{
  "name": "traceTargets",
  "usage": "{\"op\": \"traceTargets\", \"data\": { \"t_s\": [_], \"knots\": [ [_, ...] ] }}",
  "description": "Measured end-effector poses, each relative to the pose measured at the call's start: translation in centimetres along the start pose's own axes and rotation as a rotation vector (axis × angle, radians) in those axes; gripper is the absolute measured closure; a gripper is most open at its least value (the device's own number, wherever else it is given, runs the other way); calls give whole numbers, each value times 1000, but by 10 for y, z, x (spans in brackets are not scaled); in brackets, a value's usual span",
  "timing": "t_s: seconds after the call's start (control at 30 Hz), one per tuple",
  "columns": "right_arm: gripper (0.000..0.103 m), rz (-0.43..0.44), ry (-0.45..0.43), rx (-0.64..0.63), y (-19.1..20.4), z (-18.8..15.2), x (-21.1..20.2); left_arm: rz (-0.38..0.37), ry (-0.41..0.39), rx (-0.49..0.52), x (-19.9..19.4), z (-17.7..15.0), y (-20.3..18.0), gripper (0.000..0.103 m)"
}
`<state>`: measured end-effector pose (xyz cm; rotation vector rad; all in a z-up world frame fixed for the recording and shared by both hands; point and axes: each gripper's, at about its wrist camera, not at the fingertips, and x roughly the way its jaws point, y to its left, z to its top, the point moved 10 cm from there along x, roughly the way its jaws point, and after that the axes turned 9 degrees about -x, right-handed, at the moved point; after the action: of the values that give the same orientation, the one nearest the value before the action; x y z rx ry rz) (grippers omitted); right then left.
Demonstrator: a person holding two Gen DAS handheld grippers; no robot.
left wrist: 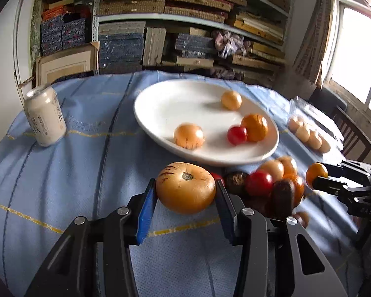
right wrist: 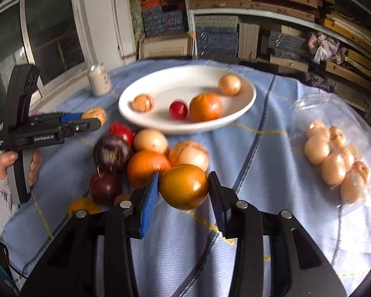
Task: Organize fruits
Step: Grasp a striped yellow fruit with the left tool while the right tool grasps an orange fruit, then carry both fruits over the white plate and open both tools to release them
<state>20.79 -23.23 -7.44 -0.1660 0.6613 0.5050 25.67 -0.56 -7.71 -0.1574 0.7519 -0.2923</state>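
Observation:
My left gripper [left wrist: 185, 185] is shut on a pale orange fruit [left wrist: 185, 190] with a brown stem scar, just above the blue tablecloth. In the right wrist view, this left gripper [right wrist: 94, 118] comes in from the left with the pale orange fruit [right wrist: 94, 114] at its tips. My right gripper [right wrist: 184, 180] is shut on a dark orange fruit [right wrist: 184, 188]. The right gripper [left wrist: 317, 177] shows at the right edge of the left wrist view. A white plate [left wrist: 170, 104] [right wrist: 160, 84] holds several fruits. A heap of mixed fruits [right wrist: 136, 156] [left wrist: 267, 180] lies in front of it.
A pale drink can [left wrist: 45, 116] [right wrist: 100, 80] stands at the far left of the table. A clear bag of pale fruits [right wrist: 334, 158] [left wrist: 309, 133] lies on the right. Loaded shelves stand behind the table, a chair [left wrist: 351, 128] beside it. A person's hand [right wrist: 5, 163] grips the left handle.

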Motion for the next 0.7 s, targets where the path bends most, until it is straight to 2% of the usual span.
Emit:
{"op": "traceTargets", "data": {
  "t_s": [0.1, 0.2, 0.3, 0.37, 0.57, 0.7],
  "knots": [
    [63, -10, -47, 19, -8, 25, -10, 14, -27, 5, -7, 20, -5, 56],
    [63, -39, -91, 4, -14, 71, -12, 20, -24, -4, -3, 52, -11, 56],
    [63, -48, -101, 12, -17, 104, 4, 36, -46, -21, 13, 88, -14, 56],
    [63, -34, -100, 52, -20, 121, 31, 36, -39, -45, 27, 98, -12, 56],
    [64, -22, -26, 81, -26, 131, 99, 63, 24, -98, 85, 101, 0, 56],
    [63, -40, 19, 55, -33, 128, 120, 76, 54, -83, 108, 93, 6, 56]
  ]
}}
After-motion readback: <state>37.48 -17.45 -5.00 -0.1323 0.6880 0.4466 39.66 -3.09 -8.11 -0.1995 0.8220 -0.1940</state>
